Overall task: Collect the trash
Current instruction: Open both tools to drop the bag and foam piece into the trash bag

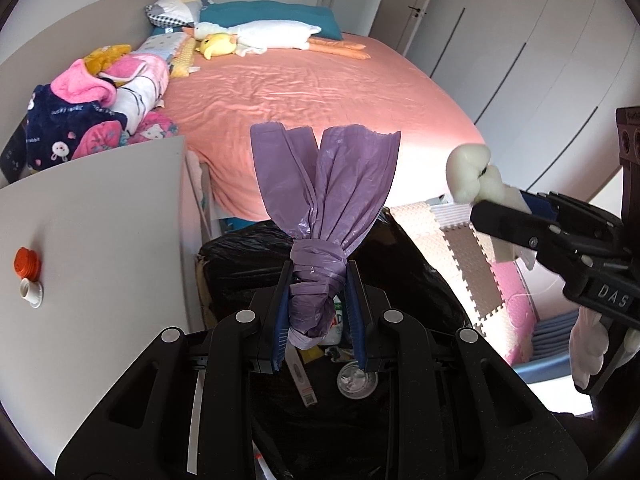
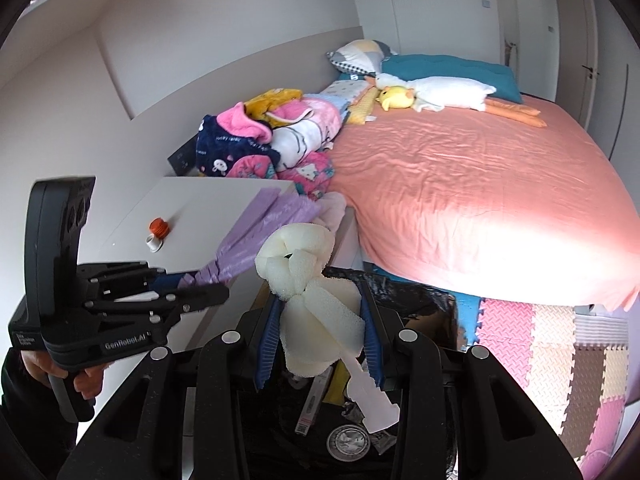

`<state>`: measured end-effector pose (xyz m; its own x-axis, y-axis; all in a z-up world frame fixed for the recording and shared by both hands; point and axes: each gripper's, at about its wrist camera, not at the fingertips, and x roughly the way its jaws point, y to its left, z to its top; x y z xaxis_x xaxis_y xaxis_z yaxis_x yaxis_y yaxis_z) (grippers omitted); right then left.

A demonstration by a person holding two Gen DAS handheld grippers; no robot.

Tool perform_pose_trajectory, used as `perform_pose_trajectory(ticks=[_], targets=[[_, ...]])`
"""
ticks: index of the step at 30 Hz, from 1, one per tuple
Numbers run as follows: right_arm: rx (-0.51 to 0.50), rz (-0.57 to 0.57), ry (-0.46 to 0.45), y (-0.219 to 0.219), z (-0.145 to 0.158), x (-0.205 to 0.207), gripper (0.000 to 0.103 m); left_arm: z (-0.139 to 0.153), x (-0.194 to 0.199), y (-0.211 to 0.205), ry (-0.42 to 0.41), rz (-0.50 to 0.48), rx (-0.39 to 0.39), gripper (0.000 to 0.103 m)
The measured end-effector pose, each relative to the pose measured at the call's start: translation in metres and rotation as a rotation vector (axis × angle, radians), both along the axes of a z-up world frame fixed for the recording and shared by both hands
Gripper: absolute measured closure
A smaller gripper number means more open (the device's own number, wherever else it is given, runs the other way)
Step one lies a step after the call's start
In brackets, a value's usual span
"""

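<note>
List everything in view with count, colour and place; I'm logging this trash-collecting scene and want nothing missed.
Knotted plastic bag: 1, purple, held in left gripper above the bin.
Foam packing piece: 1, white, held in right gripper above the bin.
Bin liner: 1, black, below both grippers, litter inside.
Bottle cap: 1, orange, on nightstand.
Small cap: 1, white, beside the orange one.
Nightstand: 1, white, left of bed.
Bed sheet: 1, salmon pink.
Goose plush: 1, white, near pillows.
Yellow plush: 1, beside goose.
Clothes pile: 1, mixed colours, bed's edge.
Floor mats: several, pink and beige.
Left gripper: black, shut.
Right gripper: black, shut.
</note>
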<state>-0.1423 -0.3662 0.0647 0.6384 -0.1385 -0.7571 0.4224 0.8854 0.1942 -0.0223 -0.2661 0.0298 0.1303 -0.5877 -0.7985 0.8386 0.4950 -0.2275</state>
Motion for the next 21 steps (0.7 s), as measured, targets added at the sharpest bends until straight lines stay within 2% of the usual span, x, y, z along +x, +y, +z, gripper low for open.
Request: perform_pose_trajectory(ticks=[1,2,3,4,5,7,10,21], targets=[[0.007,-0.002,-0.005,-0.002,0.001,-0.001,0.065,0.0,-0.002,-0.001,0.014,-0.021,-0.003,0.074],[0.025,-0.002,-0.02,-0.005,0.003,-0.004,0.06,-0.001,-0.004,-0.002,0.026,-0.044,0.002,0.052],[0.034,-0.005,-0.025,-0.007,0.005,-0.005,0.054,-0.002,-0.007,-0.003,0.019,-0.053,0.016,0.01],[0.038,-0.016,-0.032,-0.01,0.007,-0.006,0.036,-0.003,-0.01,-0.004,-0.014,-0.045,0.035,0.007],[0.023,-0.044,-0.047,-0.012,0.011,-0.01,0.025,-0.003,-0.013,-0.004,-0.046,-0.043,0.042,0.007],[0.001,-0.067,-0.068,-0.015,0.016,-0.015,0.023,-0.006,-0.018,-0.004,-0.057,-0.048,0.06,0.007],[0.005,-0.083,-0.072,-0.019,0.017,-0.017,0.023,-0.009,-0.015,-0.002,-0.03,-0.027,0.056,0.007],[0.023,-0.057,-0.053,-0.014,0.008,-0.008,0.023,-0.014,-0.001,0.012,-0.001,0.048,0.06,0.007]])
